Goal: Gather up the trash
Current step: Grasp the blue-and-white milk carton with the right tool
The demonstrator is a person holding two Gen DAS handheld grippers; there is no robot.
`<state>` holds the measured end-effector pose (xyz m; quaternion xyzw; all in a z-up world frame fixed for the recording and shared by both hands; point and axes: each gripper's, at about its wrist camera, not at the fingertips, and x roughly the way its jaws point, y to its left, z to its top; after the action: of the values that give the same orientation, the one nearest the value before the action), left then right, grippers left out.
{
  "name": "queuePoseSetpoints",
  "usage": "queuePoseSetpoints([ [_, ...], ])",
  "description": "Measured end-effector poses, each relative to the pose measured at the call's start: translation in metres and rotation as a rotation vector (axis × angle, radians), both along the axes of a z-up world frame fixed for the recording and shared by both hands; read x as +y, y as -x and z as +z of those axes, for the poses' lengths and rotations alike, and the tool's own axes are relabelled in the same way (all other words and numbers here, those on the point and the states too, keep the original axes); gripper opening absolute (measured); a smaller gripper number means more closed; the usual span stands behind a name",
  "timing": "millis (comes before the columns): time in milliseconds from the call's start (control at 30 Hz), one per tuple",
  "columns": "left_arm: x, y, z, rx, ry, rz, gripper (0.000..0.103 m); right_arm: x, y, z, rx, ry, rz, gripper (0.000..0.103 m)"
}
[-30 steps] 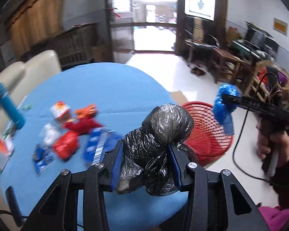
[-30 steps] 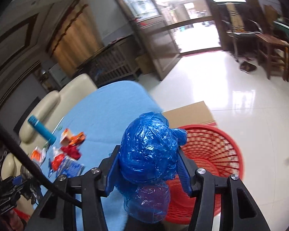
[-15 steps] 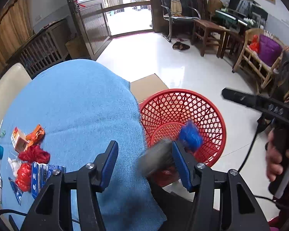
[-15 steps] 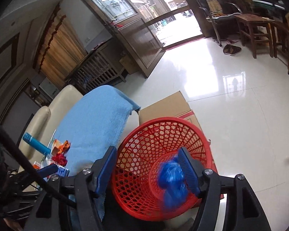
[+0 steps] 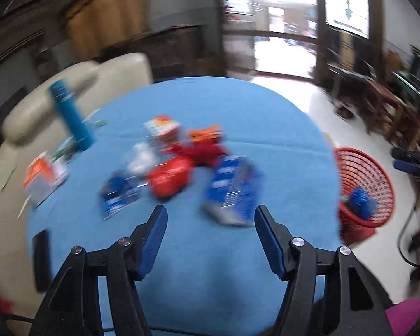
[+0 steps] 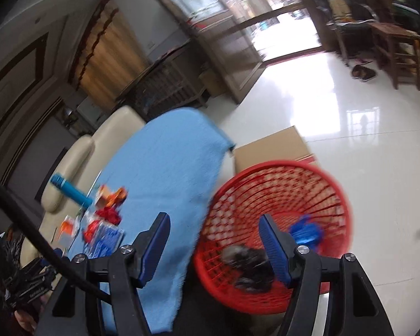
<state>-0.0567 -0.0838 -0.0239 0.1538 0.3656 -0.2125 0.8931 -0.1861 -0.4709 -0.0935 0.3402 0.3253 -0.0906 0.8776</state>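
The red mesh basket (image 6: 333,196) stands on the floor beside the round table; a black bag (image 6: 249,266) and a blue bag (image 6: 306,231) lie inside it. My right gripper (image 6: 214,228) hovers open over the basket's near-left rim, nothing between its fingers. My left gripper (image 5: 210,218) faces the blue tablecloth (image 5: 210,106), its jaws opening and empty. Ahead of it lies a blurred pile of wrappers: a blue packet (image 5: 232,190), a red wrapper (image 5: 169,179), a smaller blue packet (image 5: 117,198) and an orange box (image 5: 162,124). The basket (image 5: 364,184) shows at the left wrist view's right.
A teal bottle (image 5: 70,112) stands at the table's left, near a cream sofa (image 5: 120,67). A dark remote-like object (image 5: 40,254) lies on the near left edge. A cardboard box (image 6: 271,148) sits behind the basket. Wooden chairs (image 6: 392,44) line the far right over shiny white floor.
Both bags were let go and dropped into the red basket. My left gripper swung out over the basket, then back to face the table, and its jaws spread wider.
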Motion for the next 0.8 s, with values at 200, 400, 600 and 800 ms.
queuePoseSetpoints([
  [200,0.091,-0.014,-0.005,-0.047,0.029,0.212,0.067,0.066,-0.076,0.003,0.049,-0.151,0.227,0.069],
  [400,0.131,-0.021,-0.02,-0.025,0.098,0.281,0.069,0.143,-0.158,-0.017,0.145,-0.245,0.364,0.07],
  [600,0.154,-0.024,-0.032,0.005,0.137,0.306,0.069,0.186,-0.21,-0.055,0.28,-0.274,0.344,0.07],
  [800,0.161,-0.032,-0.036,0.021,0.17,0.308,0.069,0.202,-0.234,-0.06,0.322,-0.231,0.294,0.078],
])
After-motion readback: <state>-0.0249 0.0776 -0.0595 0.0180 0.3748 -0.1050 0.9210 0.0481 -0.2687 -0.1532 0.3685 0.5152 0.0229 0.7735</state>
